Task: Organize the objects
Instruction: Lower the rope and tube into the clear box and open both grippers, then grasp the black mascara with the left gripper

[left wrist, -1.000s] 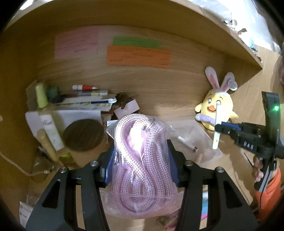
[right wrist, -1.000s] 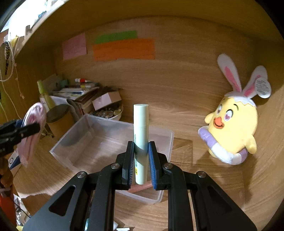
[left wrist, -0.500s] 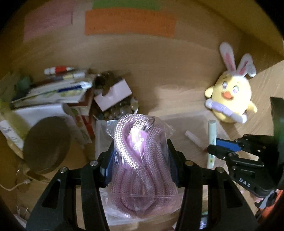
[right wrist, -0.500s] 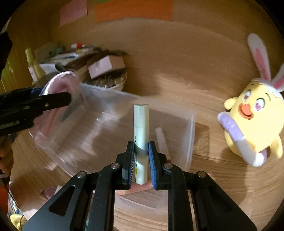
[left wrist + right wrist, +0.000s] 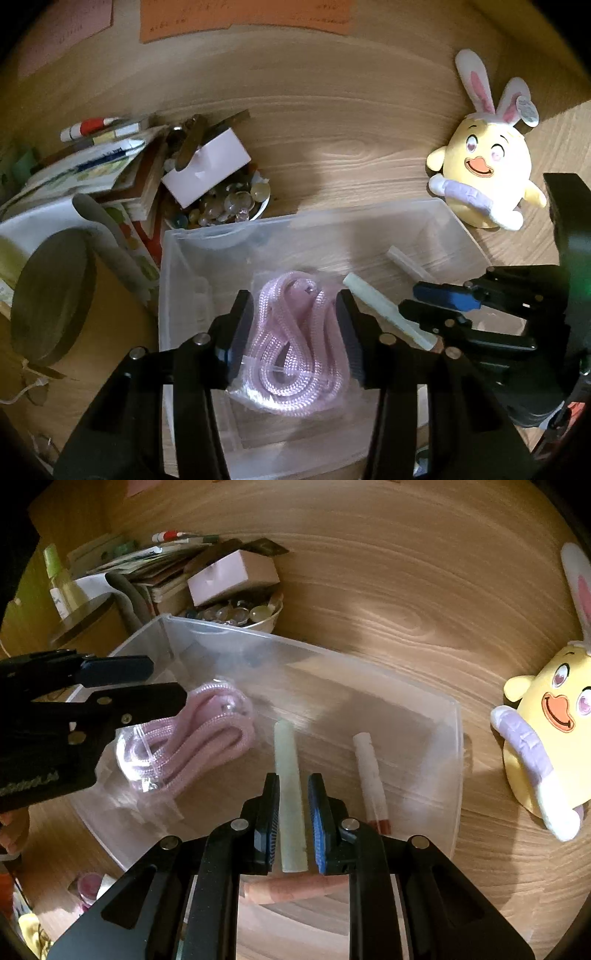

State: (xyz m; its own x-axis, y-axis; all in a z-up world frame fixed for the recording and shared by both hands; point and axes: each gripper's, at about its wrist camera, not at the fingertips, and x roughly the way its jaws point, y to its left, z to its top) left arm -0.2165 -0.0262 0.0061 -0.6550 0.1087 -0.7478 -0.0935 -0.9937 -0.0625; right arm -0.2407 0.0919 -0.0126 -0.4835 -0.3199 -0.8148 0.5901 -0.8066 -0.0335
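Observation:
A clear plastic bin (image 5: pixel 173 258) (image 5: pixel 456 746) sits on the wooden desk. A bagged pink rope (image 5: pixel 295 343) (image 5: pixel 184 746) lies inside it between the spread fingers of my left gripper (image 5: pixel 295 325), which is open. A pale green tube (image 5: pixel 290 797) (image 5: pixel 384 310) lies on the bin floor between the parted pads of my right gripper (image 5: pixel 293 812), which is open. A white and red tube (image 5: pixel 369 775) and a reddish stick (image 5: pixel 295 890) also lie in the bin.
A yellow bunny-eared plush (image 5: pixel 484 170) (image 5: pixel 546 738) sits right of the bin. A bowl of glass beads (image 5: pixel 229 206) with a white box (image 5: pixel 207 166), stacked books (image 5: pixel 92 170) and a round dark lid (image 5: pixel 48 302) crowd the left.
Both grippers moved down into the bin and opened. The bagged rope and the green tube were let go and now lie in the bin.

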